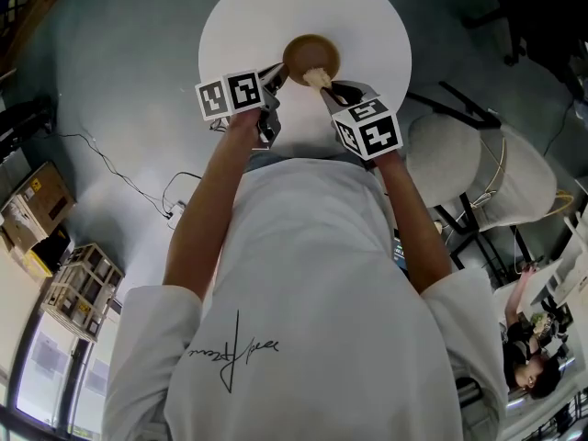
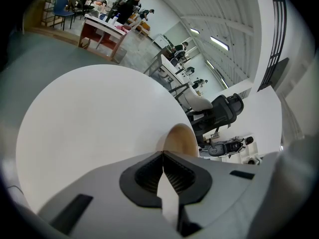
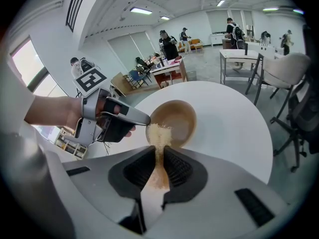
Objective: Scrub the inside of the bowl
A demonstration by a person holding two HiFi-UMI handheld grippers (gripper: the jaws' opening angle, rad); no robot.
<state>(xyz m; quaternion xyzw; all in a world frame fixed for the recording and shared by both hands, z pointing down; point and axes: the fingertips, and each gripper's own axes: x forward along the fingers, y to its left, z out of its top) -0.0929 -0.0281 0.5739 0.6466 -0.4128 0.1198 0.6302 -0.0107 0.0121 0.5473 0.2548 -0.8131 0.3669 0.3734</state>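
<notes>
A brown wooden bowl (image 1: 310, 55) sits near the middle of the round white table (image 1: 367, 26). My left gripper (image 1: 276, 73) is at the bowl's left rim, shut on that rim; in the left gripper view the bowl (image 2: 180, 139) rises just past the closed jaws of the left gripper (image 2: 163, 171). My right gripper (image 1: 333, 88) is at the bowl's near side, shut on a tan scrubbing sponge (image 1: 317, 79). In the right gripper view the sponge (image 3: 158, 133) reaches over the near rim into the bowl (image 3: 182, 121), with the left gripper (image 3: 142, 118) touching the rim beside it.
Two pale chairs (image 1: 459, 154) stand right of the table. Cardboard boxes (image 1: 37, 196) and a cable (image 1: 138, 186) lie on the floor at the left. A seated person (image 1: 528, 356) is at the lower right. Desks and people are far behind.
</notes>
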